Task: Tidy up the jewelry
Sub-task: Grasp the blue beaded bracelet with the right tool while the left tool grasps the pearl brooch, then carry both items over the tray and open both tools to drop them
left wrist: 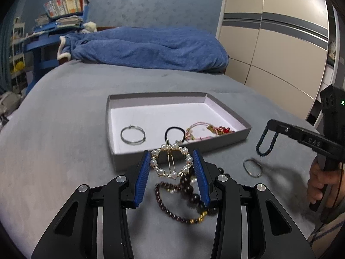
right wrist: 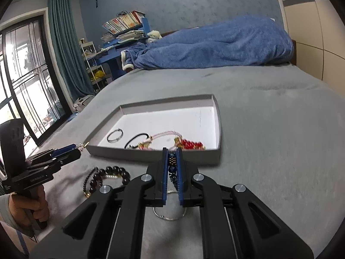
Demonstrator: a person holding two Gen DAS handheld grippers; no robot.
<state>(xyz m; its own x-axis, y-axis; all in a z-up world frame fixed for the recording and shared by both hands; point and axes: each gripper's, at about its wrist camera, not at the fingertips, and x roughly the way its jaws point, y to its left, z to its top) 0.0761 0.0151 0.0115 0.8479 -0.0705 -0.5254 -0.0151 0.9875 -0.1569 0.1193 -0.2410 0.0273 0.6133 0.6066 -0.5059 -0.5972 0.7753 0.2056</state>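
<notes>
A round pearl hair clip (left wrist: 171,164) is pinched between the blue pads of my left gripper (left wrist: 171,154), lifted just above the bed in front of the shallow grey box (left wrist: 129,160). My right gripper (right wrist: 172,151) is shut on a dark blue beaded bracelet (right wrist: 172,164), which hangs as a loop (left wrist: 265,144) to the right of the box. Inside the box lie a silver bangle (left wrist: 132,136), a black hair tie (left wrist: 175,135) and a pink cord bracelet with red beads (left wrist: 207,130). Dark bead bracelets (left wrist: 189,194) and another silver bangle (left wrist: 252,168) lie on the bed.
The grey bedspread (right wrist: 269,129) stretches around the box. A blue blanket (left wrist: 151,47) is heaped at the far end. A wardrobe (left wrist: 280,43) stands on the right, a blue desk with books (right wrist: 127,32) and a window (right wrist: 23,75) on the left. A hand (left wrist: 317,181) holds the right gripper's handle.
</notes>
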